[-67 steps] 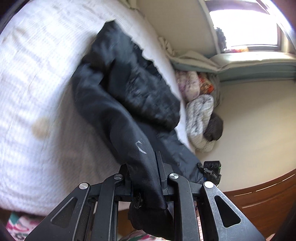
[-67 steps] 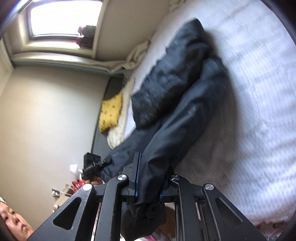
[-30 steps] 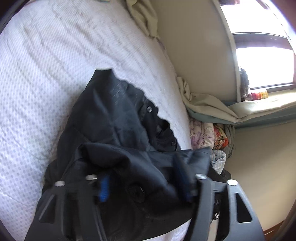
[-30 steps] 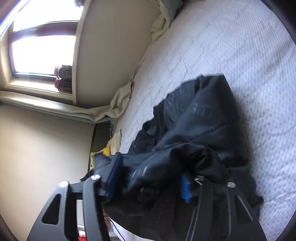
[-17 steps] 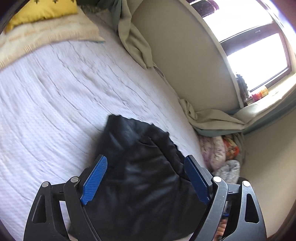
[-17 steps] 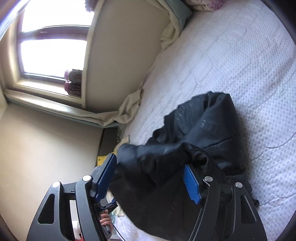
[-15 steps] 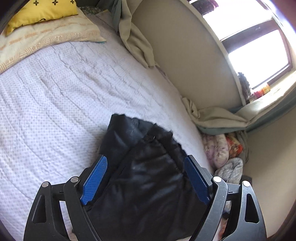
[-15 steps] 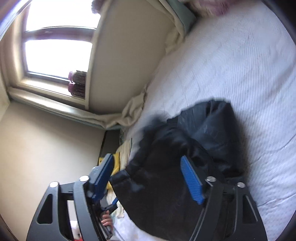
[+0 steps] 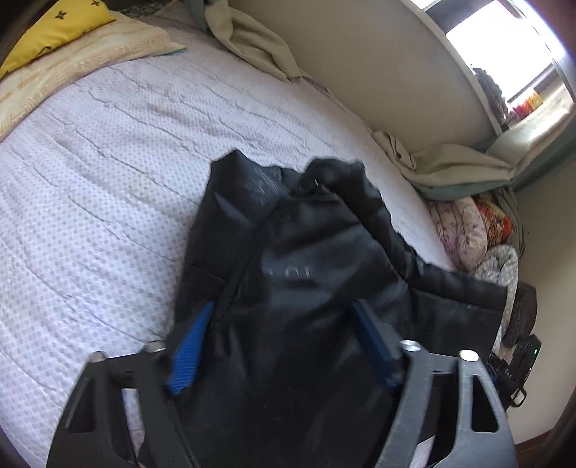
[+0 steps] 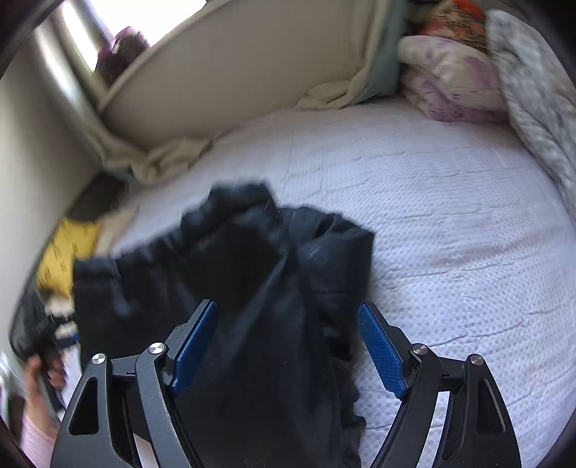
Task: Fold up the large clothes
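2 grippers: both are standing with blue pads spread wide apart and clamping nothing; the left gripper [image 9: 284, 345] and the right gripper [image 10: 288, 345] are each hovering over the same dark heap
Garment position: the black jacket [image 9: 298, 273] is lying bunched on the white bedspread [image 9: 100, 201], filling the lower centre of both wrist views and running under and between the open fingers of each tool
Key relation: the cloth is lying straight ahead of and below both grippers, neither clearly the nearer; in the left view its long axis is running from the bottom centre up toward the middle of the frame, with 1 flap trailing to the right edge
Right view: the jacket [image 10: 252, 288] is spreading from the lower centre to the left, its crumpled top edge pointing at the upper middle
Material: thin, slick, slightly shiny fabric, probably slippery and quick to slump; faint pale lettering is showing on 1 panel
Shape: uneven, several layers thick, edges ragged rather than squared
Surface: the bedspread is looking soft, dotted and creased
Surroundings: a yellow pillow [image 9: 46, 32] is sitting at the upper left of the left view
Judgement: the fold is looking laid but untidy; the next grasp needs a free edge
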Tool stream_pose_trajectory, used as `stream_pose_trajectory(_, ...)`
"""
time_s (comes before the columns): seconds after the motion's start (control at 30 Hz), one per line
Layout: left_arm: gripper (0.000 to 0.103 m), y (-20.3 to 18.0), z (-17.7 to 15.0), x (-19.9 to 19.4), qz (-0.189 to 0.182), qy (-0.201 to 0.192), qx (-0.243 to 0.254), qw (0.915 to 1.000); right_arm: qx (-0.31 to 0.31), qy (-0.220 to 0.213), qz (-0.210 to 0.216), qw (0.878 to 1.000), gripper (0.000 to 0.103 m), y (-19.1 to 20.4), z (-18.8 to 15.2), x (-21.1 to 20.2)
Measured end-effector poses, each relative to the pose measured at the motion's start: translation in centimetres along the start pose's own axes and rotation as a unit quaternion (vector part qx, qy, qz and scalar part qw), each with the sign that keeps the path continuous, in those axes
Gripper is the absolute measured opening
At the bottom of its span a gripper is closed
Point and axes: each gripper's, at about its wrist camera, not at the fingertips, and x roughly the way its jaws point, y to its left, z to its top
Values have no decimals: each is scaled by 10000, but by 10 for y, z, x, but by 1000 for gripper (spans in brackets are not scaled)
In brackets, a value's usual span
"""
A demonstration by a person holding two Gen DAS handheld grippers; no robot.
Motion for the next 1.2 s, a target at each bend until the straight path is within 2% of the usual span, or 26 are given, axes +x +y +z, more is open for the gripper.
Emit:
stream_pose_trajectory(0.03,43,-5,-3,3,138,69,176,9997,-98,109,7,9999,61,3,-3,6)
stream_pose_trajectory(0.07,33,-8,-4,3,198,126,298,9993,-209,278,48,9994,44,8,-6,12)
stream_pose_trajectory(0.1,21,-12,-7,3,228,244,395,9987,-297,371,11,9989,37,12,-9,16)
stream_pose_trajectory(0.13,20,-13,-9,0,260,274,383,9986,-386,421,-107,9983,24,15,-12,17)
stream_pose_trajectory(0.17,20,-12,-12,-4,346,257,284,9987,-430,460,-246,9977,17,17,-14,16)
stream_pose_trajectory(0.27,19,3,-15,-15,364,227,-158,9990,-16,486,-342,9982,11,4,-14,14)
stream_pose_trajectory(0.4,19,39,-18,-3,-66,467,-961,9943,462,691,-467,9954,11,-17,-18,28)
stream_pose_trajectory(0.43,23,42,-20,2,-64,504,-977,9939,506,749,-489,9947,12,-19,-21,33)
stream_pose_trajectory(0.5,24,46,-23,9,-44,506,-951,9942,420,813,-607,9940,14,-19,-28,45)
stream_pose_trajectory(0.6,27,45,-24,9,-51,426,-1009,9940,343,771,-728,9938,21,-18,-35,53)
stream_pose_trajectory(0.67,31,44,-21,1,-79,441,-1060,9934,373,728,-842,9931,48,-17,-34,48)
stream_pose_trajectory(0.73,47,37,-15,-13,40,348,-1025,9941,381,757,-985,9915,67,-17,-31,38)
stream_pose_trajectory(0.77,52,34,-12,-19,156,255,-975,9948,429,652,-948,9924,67,-17,-26,26)
stream_pose_trajectory(0.8,59,28,-9,-32,463,13,-821,9955,440,556,-867,9937,67,-17,-23,17)
stream_pose_trajectory(0.83,61,19,-6,-47,853,-337,-575,9941,423,336,-911,9944,67,-15,-19,2)
stream_pose_trajectory(0.9,64,-3,-5,-72,1261,-1004,-93,9869,133,-100,-1154,9932,67,-3,-14,-20)
stream_pose_trajectory(0.97,68,-24,-8,-84,1099,-1417,275,9834,-339,-543,-1318,9892,64,17,-9,-36)
stream_pose_trajectory(1.0,72,-39,-12,-86,879,-1535,533,9828,-553,-753,-1232,9880,62,30,-9,-41)
stream_pose_trajectory(1.03,74,-58,-17,-81,647,-1542,881,9820,-737,-888,-1066,9876,59,45,-9,-42)
stream_pose_trajectory(1.1,77,-85,-27,-61,587,-1362,1415,9788,-1043,-949,-874,9861,55,74,-6,-31)
stream_pose_trajectory(1.13,77,-96,-33,-48,733,-1237,1661,9756,-1278,-884,-875,9840,52,89,-8,-20)
stream_pose_trajectory(1.2,77,-100,-36,-21,1085,-1012,1841,9717,-1605,-713,-1058,9788,49,106,-12,1)
